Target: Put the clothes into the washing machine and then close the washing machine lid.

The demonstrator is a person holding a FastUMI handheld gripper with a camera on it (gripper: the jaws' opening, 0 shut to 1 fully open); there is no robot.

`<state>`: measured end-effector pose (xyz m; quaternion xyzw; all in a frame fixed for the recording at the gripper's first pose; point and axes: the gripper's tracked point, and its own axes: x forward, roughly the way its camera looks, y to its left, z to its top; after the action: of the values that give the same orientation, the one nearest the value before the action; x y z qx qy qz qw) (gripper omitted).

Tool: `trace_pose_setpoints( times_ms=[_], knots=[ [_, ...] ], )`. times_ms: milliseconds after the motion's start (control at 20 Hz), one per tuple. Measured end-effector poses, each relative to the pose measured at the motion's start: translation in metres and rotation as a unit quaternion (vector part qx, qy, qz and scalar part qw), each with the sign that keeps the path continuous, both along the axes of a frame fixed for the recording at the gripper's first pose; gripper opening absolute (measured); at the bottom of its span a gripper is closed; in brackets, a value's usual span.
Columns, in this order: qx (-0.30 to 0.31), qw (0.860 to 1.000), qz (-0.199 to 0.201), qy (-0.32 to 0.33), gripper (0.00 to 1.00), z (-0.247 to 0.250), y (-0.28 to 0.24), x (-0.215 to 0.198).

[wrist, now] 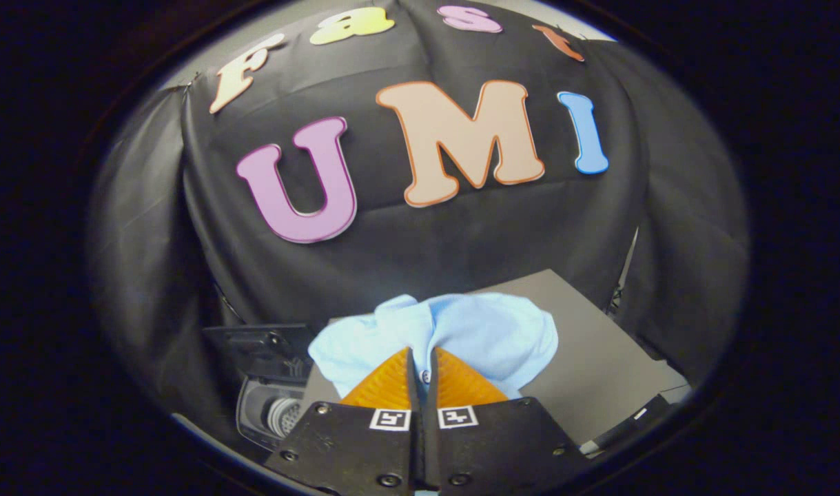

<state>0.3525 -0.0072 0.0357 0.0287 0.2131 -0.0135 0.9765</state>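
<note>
A light blue garment (461, 331) hangs bunched from my gripper (422, 355), lifted above the grey table (599, 358). Both fingers (388, 382) are pressed together on a fold of the cloth, which spreads out ahead of and to both sides of the tips. Below and to the left of the fingers sits the small washing machine (271, 406), its top opening showing the drum inside. Its dark lid (258, 341) stands raised behind the opening.
The grey table's surface runs off to the right of the garment, with a dark strip (626, 424) along its near right edge. The black cloth wall (426, 241) of the booth stands close behind the table and the machine.
</note>
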Motion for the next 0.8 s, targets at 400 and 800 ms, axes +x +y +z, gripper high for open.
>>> trace_pose_setpoints(
  times_ms=[400,800],
  knots=[
    [0.019,0.998,0.051,-0.031,0.01,0.051,0.086,-0.020],
    [0.045,0.993,0.109,-0.028,0.00,0.039,0.188,-0.020]
  ],
)
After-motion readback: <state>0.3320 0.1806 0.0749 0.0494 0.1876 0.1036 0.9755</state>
